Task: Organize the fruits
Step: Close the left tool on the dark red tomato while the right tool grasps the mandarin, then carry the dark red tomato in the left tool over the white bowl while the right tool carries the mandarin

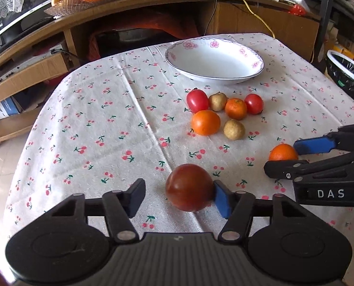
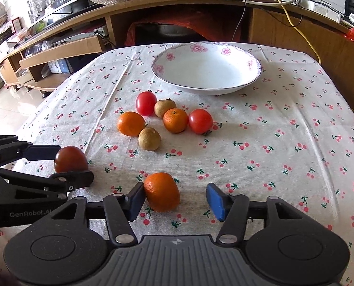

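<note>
Left wrist view has my left gripper (image 1: 178, 196) wide open around a dark red tomato (image 1: 189, 187) near the table's front edge, right gripper (image 2: 174, 199) likewise open around a mandarin (image 2: 161, 191); both look soft, so I'd squeeze gently across their middles.

Your right gripper (image 2: 175, 199) sits low over cherry-print tablecloth (image 2: 284, 143), jaws spread wide. Mandarin (image 2: 161, 191) lies between them, touching left pad, well clear of right pad. To your left, left gripper (image 2: 68, 164) frames dark red tomato (image 2: 71, 159); grip on it unclear. Ahead of your fingers, loose cluster: two red tomatoes (image 2: 146, 103) (image 2: 200, 120), two oranges (image 2: 131, 123) (image 2: 175, 120), two brownish fruits (image 2: 165, 108) (image 2: 149, 139). Beyond cluster, empty floral-rimmed plate (image 2: 254, 65).
</note>
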